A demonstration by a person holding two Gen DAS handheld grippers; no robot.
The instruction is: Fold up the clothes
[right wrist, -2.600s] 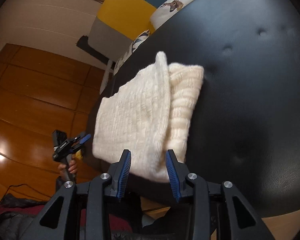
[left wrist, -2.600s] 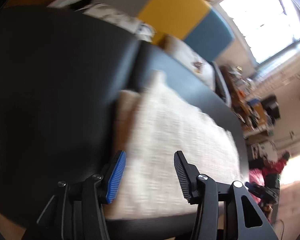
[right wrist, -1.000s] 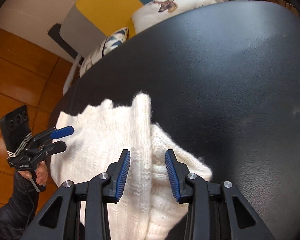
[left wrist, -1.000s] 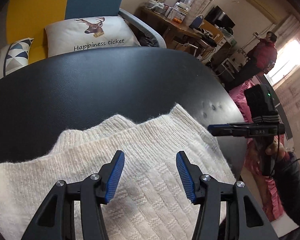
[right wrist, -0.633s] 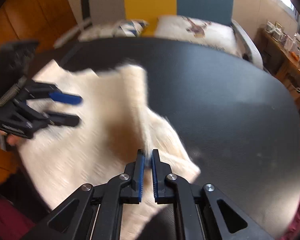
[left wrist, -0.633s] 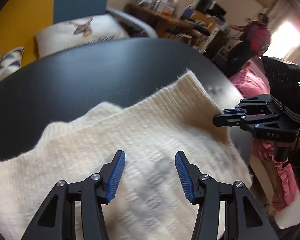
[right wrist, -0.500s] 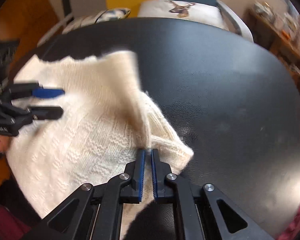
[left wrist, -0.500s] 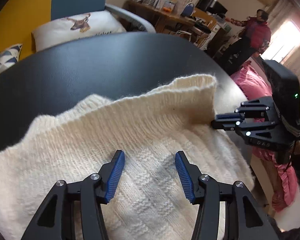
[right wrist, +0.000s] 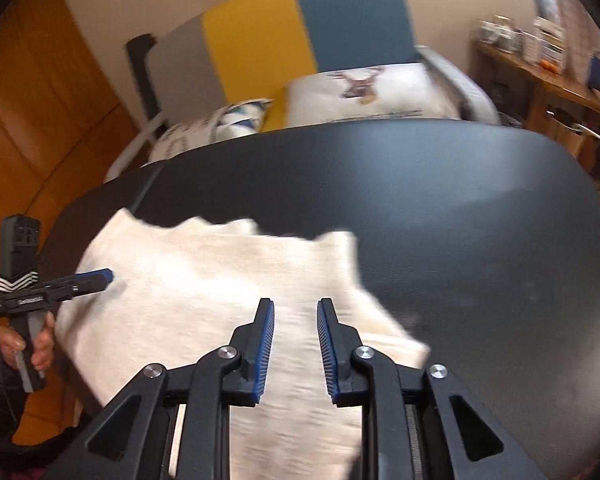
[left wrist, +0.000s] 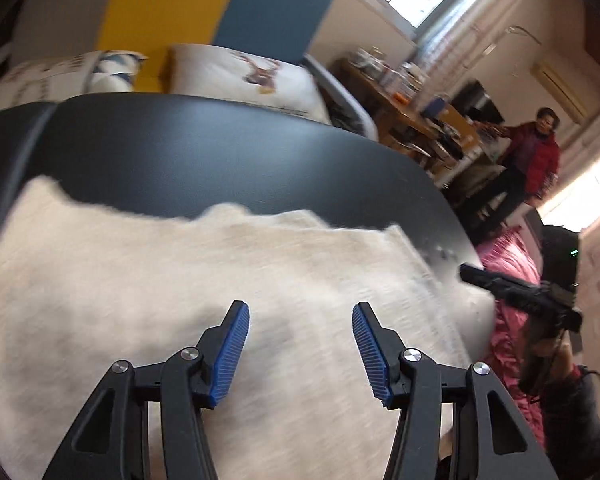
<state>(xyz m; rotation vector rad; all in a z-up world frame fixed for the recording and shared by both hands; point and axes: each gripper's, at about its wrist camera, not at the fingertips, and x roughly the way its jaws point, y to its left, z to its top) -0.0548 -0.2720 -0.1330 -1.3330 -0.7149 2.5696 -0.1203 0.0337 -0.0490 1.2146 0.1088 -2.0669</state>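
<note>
Left wrist view, L to R. Cream knit sweater [left wrist: 180, 288] spread flat on black padded tabletop [left wrist: 220, 160], filling near half of view; far edge ragged, blurred by motion. Left gripper [left wrist: 300, 338] over sweater's middle, jaws wide apart, blue pads facing, nothing between them; knit seen through the gap, below and beyond the tips. Contact w/ fabric: can't tell. Far side of table: two cushions, patterned one [left wrist: 60, 76] at left, white deer-print one [left wrist: 252, 76] to its right, against a chair back w/ yellow and blue panels [left wrist: 220, 4]. Far right: cluttered wooden desk [left wrist: 412, 92], person in red jacket [left wrist: 536, 156] standing well apart. Right edge: right gripper [left wrist: 470, 273] seen side-on, tip just beside sweater's right edge, over pink fabric [left wrist: 508, 256]; hand [left wrist: 556, 356] on its grip.

Right wrist view, L to R. Orange wood wall [right wrist: 32, 100] at left. Left gripper [right wrist: 105, 278] side-on at sweater's [right wrist: 188, 280] left edge, blue tip at the hem; hand [right wrist: 28, 340] round the handle, dark sleeve below. Sweater lies on near-left part of tabletop [right wrist: 460, 208]; right portion bare. Right gripper [right wrist: 295, 304] above sweater's near-right part, jaws narrowly parted, not clamped on anything; knit shows in the slot and under both fingers, right corner of garment just right of right finger. Far: gray/yellow/blue chair back [right wrist: 300, 24], deer cushion [right wrist: 364, 88], patterned cushion [right wrist: 220, 124], desk [right wrist: 540, 68] far right.
</note>
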